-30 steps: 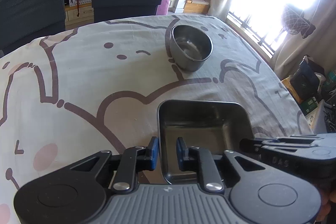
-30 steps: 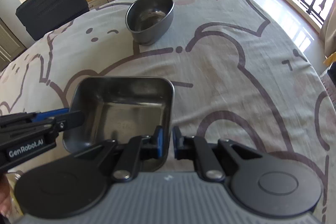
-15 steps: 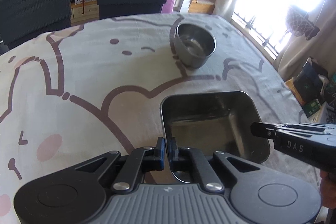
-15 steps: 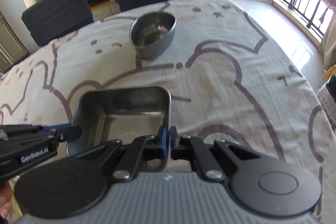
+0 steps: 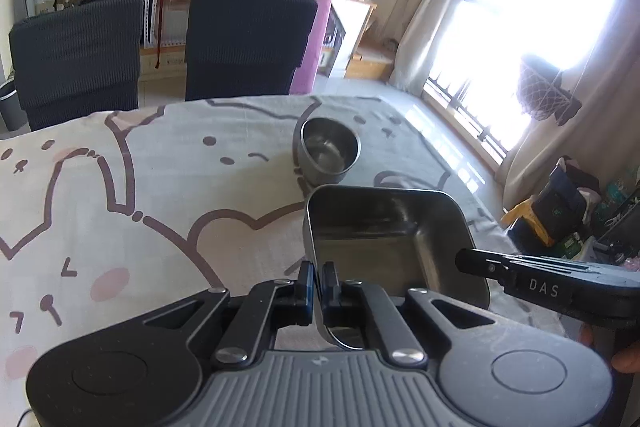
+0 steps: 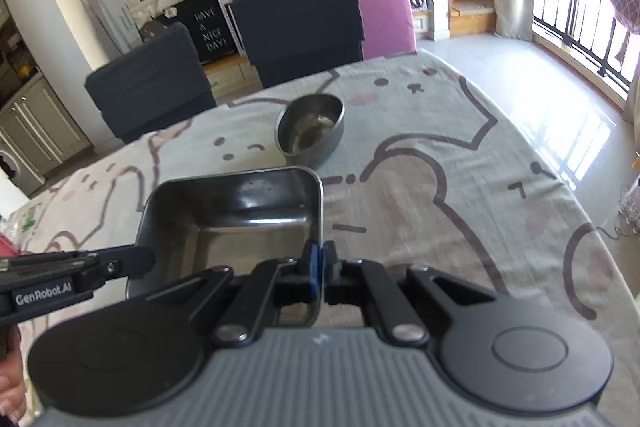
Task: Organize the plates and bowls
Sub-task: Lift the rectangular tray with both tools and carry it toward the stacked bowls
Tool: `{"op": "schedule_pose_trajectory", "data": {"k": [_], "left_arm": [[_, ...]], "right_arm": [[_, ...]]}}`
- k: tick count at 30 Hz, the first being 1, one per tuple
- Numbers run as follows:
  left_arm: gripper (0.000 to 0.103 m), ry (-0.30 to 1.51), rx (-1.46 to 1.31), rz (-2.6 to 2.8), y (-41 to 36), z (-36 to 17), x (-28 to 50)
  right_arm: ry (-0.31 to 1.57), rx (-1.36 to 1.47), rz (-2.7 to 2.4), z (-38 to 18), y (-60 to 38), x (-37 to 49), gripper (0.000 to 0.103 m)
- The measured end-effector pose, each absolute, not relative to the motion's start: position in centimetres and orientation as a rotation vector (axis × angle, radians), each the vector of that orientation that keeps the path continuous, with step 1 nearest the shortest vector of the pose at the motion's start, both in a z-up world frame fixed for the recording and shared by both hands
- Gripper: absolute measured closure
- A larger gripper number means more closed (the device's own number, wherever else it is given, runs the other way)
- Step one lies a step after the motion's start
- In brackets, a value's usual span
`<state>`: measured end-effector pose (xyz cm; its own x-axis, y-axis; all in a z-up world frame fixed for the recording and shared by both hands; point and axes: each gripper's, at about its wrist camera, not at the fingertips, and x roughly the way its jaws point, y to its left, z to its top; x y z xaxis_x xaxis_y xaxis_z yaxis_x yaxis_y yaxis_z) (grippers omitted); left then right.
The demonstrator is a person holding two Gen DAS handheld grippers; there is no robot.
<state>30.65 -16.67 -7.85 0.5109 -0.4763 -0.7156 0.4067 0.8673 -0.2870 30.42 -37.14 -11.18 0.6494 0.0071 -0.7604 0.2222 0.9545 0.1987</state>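
Between the fingers of the left gripper the left wall of a square steel tray is pinched, near the tray's closest corner. The blue pads are pressed on both sides of the thin rim. On the opposite wall the tray is grasped in the same way by the right gripper, whose fingers are clenched on the rim close to the near right corner. The tray is thus held from two sides and appears to be raised off the worktop, with its far end a little higher. Its inside is seen empty and shiny. Beyond the fingers of both grippers, further along the worktop, a round steel bowl is standing upright on the cartoon-printed cloth, apart from the tray. Behind the bowl, two dark chairs are placed at the far edge.
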Motion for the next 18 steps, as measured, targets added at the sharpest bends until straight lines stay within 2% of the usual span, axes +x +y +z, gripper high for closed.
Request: {"op": "schedule_pose_trajectory", "data": {"k": [8, 18], "left_arm": [[0.099, 0.867, -0.091, -0.542, -16.3, -6.2, 26.6], [0.098, 0.91, -0.091, -0.553, -16.2, -6.8, 23.5]], "right_arm": [[0.831, 0.271, -0.103, -8.5, -36.9, 26.4, 0.099], [0.826, 0.235, -0.119, -7.5, -36.0, 22.8, 0.099]]}}
